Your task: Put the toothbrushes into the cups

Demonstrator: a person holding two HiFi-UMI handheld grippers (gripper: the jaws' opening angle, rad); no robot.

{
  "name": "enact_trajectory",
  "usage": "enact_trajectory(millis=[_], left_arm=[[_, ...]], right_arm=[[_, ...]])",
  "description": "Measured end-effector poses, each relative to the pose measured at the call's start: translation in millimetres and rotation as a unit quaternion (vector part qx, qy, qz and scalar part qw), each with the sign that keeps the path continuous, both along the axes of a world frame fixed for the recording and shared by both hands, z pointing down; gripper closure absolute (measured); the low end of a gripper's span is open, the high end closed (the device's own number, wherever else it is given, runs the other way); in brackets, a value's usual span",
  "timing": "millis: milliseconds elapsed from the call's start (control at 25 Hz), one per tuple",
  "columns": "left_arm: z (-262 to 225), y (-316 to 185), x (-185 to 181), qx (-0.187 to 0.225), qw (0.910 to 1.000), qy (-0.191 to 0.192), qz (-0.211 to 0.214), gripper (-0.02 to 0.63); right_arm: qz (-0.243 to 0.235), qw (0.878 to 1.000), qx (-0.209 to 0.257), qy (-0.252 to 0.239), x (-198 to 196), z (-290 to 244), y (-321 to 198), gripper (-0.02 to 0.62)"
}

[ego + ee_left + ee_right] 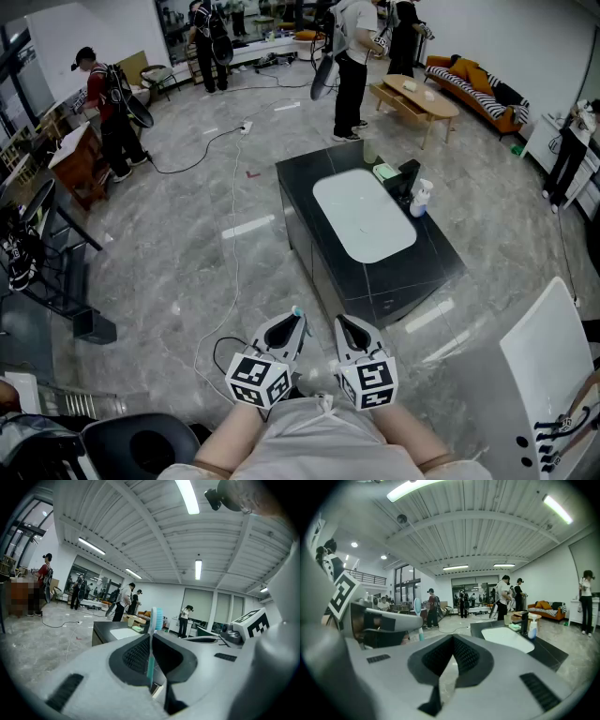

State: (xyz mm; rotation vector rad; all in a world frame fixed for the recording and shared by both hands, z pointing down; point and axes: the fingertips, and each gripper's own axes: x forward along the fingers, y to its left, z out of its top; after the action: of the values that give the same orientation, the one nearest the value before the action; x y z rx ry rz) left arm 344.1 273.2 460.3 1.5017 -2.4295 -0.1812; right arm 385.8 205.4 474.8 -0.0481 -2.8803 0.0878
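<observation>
Left gripper view: fingers of my left gripper (151, 638) pinch the toothbrush (155, 619) upright, well apart from the surface (422, 272); right gripper (452, 640) fingers pressed together, empty. I'd approach, keep it vertical, lower it handle-first into the cup (369, 150)

Black counter (441, 267) with inset white basin (364, 216); pale cup (369, 151), green soap dish (385, 172), black faucet (408, 178), white pump bottle (421, 199) along one edge
</observation>
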Motion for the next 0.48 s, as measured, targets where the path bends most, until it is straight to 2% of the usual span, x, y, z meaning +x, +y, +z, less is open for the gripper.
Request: enact_trajectory(millis=[480], left_arm=[[1.2,5.7,-4.9,0.008,0.9998,0.005,-0.015,0.572]], right_arm=[[-0.006,1.0,-0.006,0.003,-5.7,2.7,5.5,0.569]])
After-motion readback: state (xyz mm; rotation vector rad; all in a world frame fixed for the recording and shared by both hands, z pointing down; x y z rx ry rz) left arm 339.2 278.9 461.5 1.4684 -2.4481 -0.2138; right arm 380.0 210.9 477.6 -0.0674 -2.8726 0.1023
